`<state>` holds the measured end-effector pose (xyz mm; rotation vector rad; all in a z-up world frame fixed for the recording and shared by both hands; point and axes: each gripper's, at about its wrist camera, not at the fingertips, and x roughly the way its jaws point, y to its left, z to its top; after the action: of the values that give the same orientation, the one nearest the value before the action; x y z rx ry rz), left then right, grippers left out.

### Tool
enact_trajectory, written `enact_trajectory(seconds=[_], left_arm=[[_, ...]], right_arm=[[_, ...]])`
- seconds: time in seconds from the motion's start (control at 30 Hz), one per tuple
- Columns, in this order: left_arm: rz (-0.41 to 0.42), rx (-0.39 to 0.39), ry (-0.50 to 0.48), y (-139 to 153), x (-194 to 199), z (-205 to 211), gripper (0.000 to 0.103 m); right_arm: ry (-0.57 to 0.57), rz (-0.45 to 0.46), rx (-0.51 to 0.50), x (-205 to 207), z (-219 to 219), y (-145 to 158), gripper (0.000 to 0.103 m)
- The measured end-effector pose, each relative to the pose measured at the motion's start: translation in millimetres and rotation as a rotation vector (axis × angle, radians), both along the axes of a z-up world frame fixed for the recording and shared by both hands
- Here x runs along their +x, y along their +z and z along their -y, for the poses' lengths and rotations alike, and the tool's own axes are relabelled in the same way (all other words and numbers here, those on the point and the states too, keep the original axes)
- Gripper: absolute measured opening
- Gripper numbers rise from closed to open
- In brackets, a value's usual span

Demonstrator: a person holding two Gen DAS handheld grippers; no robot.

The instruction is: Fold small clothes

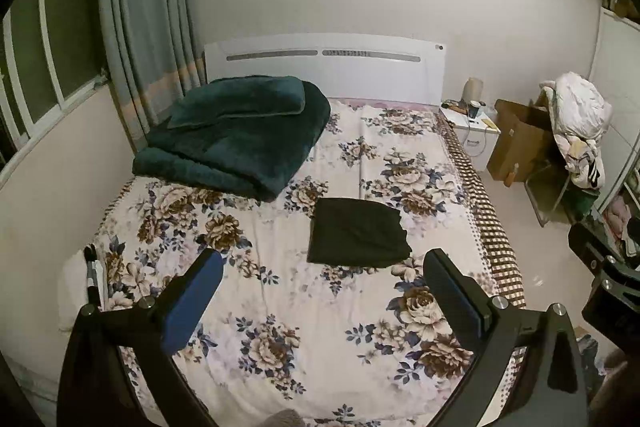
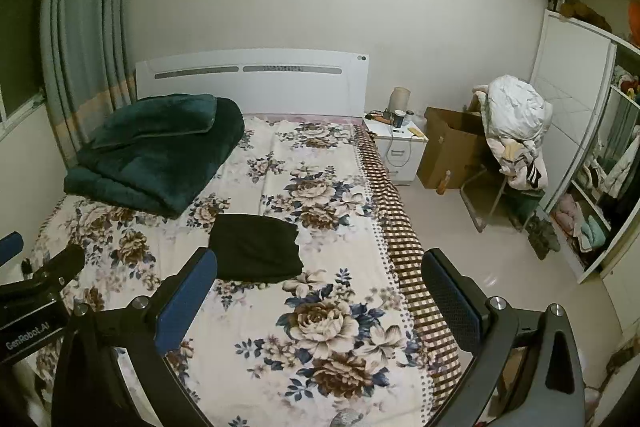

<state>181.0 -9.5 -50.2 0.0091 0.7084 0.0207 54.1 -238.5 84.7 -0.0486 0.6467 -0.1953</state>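
A small black garment [image 1: 358, 233] lies folded into a flat rectangle on the floral bed sheet [image 1: 280, 307], mid-bed; it also shows in the right wrist view [image 2: 256, 247]. My left gripper [image 1: 322, 267] is open and empty, held above the bed short of the garment. My right gripper [image 2: 320, 269] is open and empty, held above the bed's near right part, with the garment just beyond its left finger. The left gripper's body [image 2: 36, 287] shows at the left edge of the right wrist view.
A folded dark green blanket [image 1: 236, 135] lies at the bed's far left by the white headboard [image 1: 324, 63]. A nightstand [image 2: 394, 143], a cardboard box [image 2: 448, 147] and a chair heaped with clothes [image 2: 512, 131] stand right of the bed. Curtains [image 1: 144, 27] hang at left; a wardrobe [image 2: 580, 147] stands at right.
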Motion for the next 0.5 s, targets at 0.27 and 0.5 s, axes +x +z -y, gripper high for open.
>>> enact_trajectory(seconds=[0.27, 0.5], left_arm=[[0.013, -0.007, -0.001, 5, -9, 2, 0.103], [0.019, -0.011, 0.006, 10, -15, 5, 0.103]], right_arm=[[0.011, 0.013, 0.0, -4, 3, 9, 0.103], [0.016, 0.015, 0.0, -5, 4, 13, 0.103]])
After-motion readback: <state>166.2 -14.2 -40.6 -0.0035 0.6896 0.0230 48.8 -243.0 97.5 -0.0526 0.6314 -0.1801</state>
